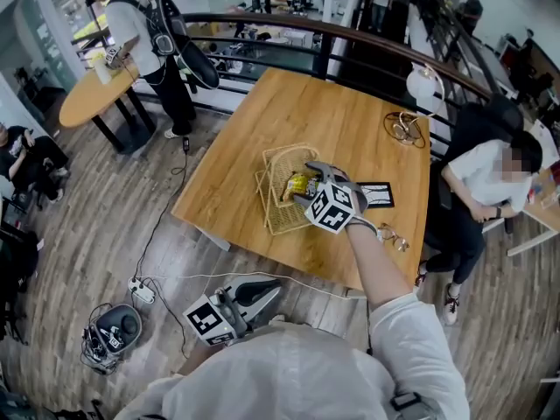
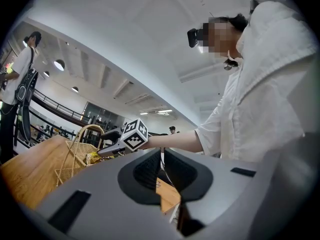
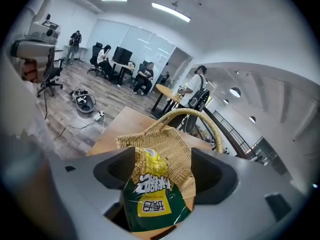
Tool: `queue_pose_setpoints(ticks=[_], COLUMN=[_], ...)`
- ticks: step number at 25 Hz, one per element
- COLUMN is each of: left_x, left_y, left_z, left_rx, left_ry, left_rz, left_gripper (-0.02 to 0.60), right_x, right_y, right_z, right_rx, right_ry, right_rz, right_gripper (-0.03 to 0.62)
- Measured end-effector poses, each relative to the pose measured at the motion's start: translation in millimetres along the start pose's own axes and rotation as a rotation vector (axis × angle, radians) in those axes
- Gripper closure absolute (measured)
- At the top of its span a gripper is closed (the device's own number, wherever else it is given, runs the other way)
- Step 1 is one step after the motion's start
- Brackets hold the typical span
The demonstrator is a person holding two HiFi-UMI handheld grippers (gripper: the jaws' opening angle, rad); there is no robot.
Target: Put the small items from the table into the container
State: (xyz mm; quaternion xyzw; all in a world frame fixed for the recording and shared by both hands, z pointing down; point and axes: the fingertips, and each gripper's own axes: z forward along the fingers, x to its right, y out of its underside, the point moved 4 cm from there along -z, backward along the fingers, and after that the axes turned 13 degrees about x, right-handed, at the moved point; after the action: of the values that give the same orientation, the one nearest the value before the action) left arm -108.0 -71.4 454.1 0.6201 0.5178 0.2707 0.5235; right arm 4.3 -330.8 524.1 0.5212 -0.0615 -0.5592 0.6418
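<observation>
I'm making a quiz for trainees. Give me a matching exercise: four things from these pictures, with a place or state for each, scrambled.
1 snack packet
2 left gripper
3 wicker basket
4 black card

a jaws shut, nothing held
b between the right gripper's open jaws
c flat, right of the basket
d tan, arched handle

Pairs: 1b, 2a, 3d, 4c

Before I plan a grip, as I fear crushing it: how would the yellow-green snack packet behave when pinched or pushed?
The snack packet looks creased and thin, so probably floppy and light, bending rather than holding shape. Its glossy film may slip in a loose pinch. Being flat, it seems unlikely to roll, likelier to slump against the wicker basket.
</observation>
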Motion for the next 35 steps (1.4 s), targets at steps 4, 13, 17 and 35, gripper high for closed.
queue_pose_setpoints(ticks=[4,13,17,35], left_x=[0,-1,1,7], left_y=[4,11,10,19], left_z=[7,22,28,54], left_rx=[-0.010,-0.014,-0.016,-0.030], left_ry=[0.021,0.066,0.087,0.166], left_rz=[0.005,-0.002,-0.007,-0.015], left_gripper=[0.574,0.574,0.574,0.574], right_x=[3,7,4,-72], right_y=[-1,1,-4,-19], right_z=[-18,-74,-107,-234], right_rx=[0.061,0.194,0.283,0.571], right_ry=[0.060,0.210,0.296,0.503], right_rz=[0.073,0.212,0.296,0.548], right_gripper=[0.266,0.266,0.266,0.396])
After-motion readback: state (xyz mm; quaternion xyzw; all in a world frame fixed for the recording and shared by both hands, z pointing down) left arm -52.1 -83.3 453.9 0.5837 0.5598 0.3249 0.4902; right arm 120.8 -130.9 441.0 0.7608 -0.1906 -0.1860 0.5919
